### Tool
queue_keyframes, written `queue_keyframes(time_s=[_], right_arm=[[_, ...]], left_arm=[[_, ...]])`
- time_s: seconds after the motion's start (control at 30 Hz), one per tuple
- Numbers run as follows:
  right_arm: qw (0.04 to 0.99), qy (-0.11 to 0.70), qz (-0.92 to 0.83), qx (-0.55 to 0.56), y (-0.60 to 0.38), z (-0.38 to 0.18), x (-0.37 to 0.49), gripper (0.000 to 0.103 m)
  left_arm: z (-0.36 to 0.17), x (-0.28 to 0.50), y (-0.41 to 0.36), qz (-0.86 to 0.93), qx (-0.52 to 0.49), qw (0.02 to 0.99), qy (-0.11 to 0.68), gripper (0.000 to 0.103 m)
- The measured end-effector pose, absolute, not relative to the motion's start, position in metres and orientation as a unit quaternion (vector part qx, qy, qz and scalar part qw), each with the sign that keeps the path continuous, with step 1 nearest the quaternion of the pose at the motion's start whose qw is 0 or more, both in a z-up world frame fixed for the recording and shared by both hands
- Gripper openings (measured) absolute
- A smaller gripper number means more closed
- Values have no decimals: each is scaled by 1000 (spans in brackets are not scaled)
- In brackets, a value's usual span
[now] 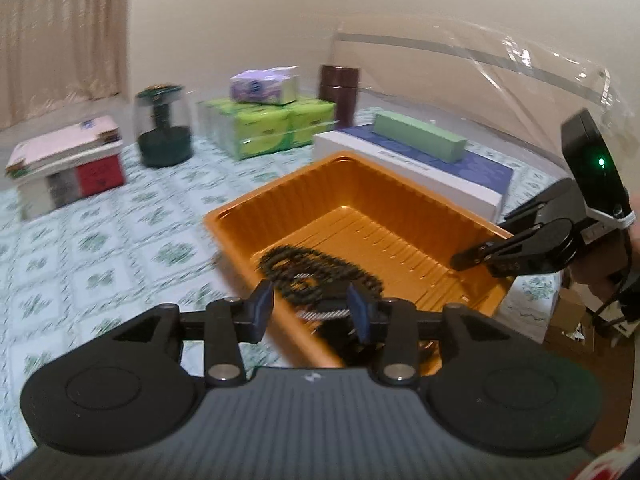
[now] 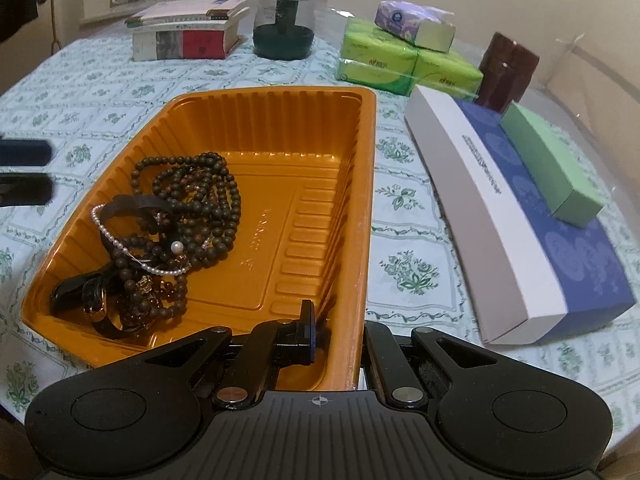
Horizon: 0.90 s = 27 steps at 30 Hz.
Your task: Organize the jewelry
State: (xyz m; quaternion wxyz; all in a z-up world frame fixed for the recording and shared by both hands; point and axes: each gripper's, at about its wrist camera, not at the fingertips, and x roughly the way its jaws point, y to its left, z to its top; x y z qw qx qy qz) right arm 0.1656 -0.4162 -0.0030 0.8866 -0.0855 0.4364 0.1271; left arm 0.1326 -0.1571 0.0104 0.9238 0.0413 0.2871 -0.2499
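Jewelry heaped in near-left end of orange tray: bead strands, pearl chain, dark bands, tangled, limp, light, likely slippery. Best pinch 1 outer bead loop. Left gripper parted, empty, above heap. Right gripper clenched on tray rim.

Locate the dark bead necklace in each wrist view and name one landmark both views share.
Left wrist view: the dark bead necklace lies low centre, blurred, in the orange tray's near end, just beyond the left claw.
Right wrist view: left of centre, heaped in the tray's left end among other jewelry.
Shared landmark: the green tissue packs behind the tray.
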Motion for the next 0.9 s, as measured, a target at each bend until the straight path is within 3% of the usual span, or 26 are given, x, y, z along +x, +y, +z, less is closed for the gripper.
queue_keyframes(time_s=[0.4, 0.5, 0.67, 0.7, 0.73, 0.8, 0.9], right_arm=[[888, 425, 176, -24, -422, -27, 190, 5], [889, 420, 180, 14, -429, -31, 192, 5], [895, 389, 183, 121, -456, -30, 186, 6], [895, 384, 184, 134, -460, -28, 184, 14], [897, 379, 178, 141, -463, -25, 182, 38], [906, 358, 167, 155, -470, -17, 176, 75], [913, 342, 153, 162, -477, -3, 165, 76]], left_arm=[[4, 117, -100, -164, 20, 939, 302, 41], [0, 113, -89, -146, 16, 939, 310, 49], [-4, 104, -71, -119, -13, 940, 319, 77], [-5, 102, -68, -113, -18, 940, 322, 79], [-5, 99, -64, -108, -24, 940, 323, 82], [-5, 95, -60, -99, -35, 940, 325, 87], [-6, 86, -49, -87, -64, 937, 331, 91]])
